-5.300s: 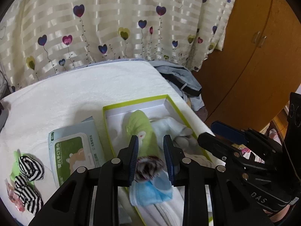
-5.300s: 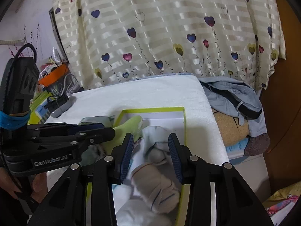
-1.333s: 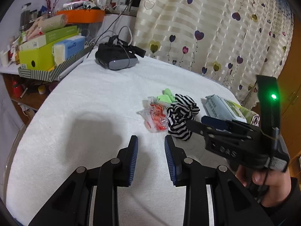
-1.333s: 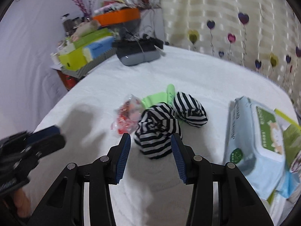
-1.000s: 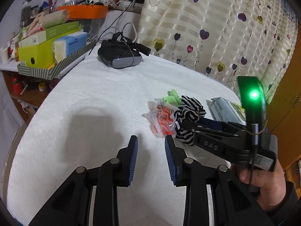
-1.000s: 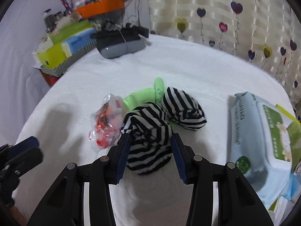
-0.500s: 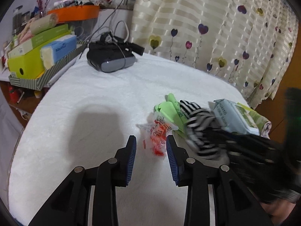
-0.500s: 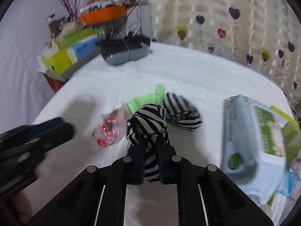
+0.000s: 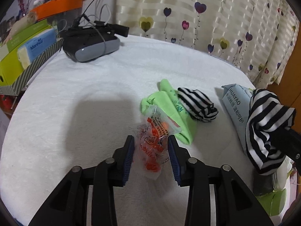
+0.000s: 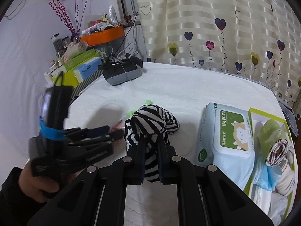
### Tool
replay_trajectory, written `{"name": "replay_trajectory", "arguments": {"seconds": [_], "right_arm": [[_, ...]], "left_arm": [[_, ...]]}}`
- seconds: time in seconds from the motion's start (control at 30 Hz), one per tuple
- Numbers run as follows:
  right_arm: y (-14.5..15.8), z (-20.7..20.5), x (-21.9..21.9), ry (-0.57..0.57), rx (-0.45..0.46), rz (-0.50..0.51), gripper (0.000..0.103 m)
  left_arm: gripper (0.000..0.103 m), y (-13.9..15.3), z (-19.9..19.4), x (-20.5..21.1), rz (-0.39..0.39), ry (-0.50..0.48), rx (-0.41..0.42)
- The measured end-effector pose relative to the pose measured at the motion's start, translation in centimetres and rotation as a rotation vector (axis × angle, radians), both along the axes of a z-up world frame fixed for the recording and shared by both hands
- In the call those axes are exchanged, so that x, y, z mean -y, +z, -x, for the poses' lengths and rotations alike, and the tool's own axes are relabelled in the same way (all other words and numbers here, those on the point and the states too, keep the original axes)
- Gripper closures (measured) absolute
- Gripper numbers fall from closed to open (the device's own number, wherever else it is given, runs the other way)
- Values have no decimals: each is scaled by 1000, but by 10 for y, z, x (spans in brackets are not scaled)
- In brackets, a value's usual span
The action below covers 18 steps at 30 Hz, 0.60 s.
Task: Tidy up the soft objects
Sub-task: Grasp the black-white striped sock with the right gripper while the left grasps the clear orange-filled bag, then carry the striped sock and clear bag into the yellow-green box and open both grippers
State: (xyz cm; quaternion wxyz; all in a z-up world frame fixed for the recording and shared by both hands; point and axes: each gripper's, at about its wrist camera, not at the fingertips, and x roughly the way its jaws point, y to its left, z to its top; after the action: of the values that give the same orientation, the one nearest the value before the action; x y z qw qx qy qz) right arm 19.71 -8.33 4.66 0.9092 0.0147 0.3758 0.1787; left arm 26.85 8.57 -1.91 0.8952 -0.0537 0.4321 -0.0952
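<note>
The right gripper (image 10: pixel 151 155) is pinching the striped sock (image 10: pixel 148 124), lifted at frame centre; best carried clear to the green-rimmed box (image 10: pixel 251 113) at right. The left gripper (image 9: pixel 151 150), jaws spread, is straddling the orange-printed packet (image 9: pixel 153 141).

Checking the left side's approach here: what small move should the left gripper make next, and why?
Probably close. The left gripper stands open with the clear packet between its fingers, pads not yet pressing, while the right gripper already holds a striped sock.
</note>
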Motion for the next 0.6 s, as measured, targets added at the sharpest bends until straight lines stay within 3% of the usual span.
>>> {"name": "replay_trajectory", "arguments": {"seconds": [0.13, 0.33, 0.6], "right_arm": [[2, 5, 5, 2, 9, -12, 92], [5, 15, 19, -5, 16, -30, 92], [19, 51, 37, 2, 49, -67, 92]], "left_arm": [[84, 3, 3, 10, -24, -21, 29], [87, 15, 24, 10, 4, -33, 66], [87, 57, 92, 3, 75, 2, 153]]}}
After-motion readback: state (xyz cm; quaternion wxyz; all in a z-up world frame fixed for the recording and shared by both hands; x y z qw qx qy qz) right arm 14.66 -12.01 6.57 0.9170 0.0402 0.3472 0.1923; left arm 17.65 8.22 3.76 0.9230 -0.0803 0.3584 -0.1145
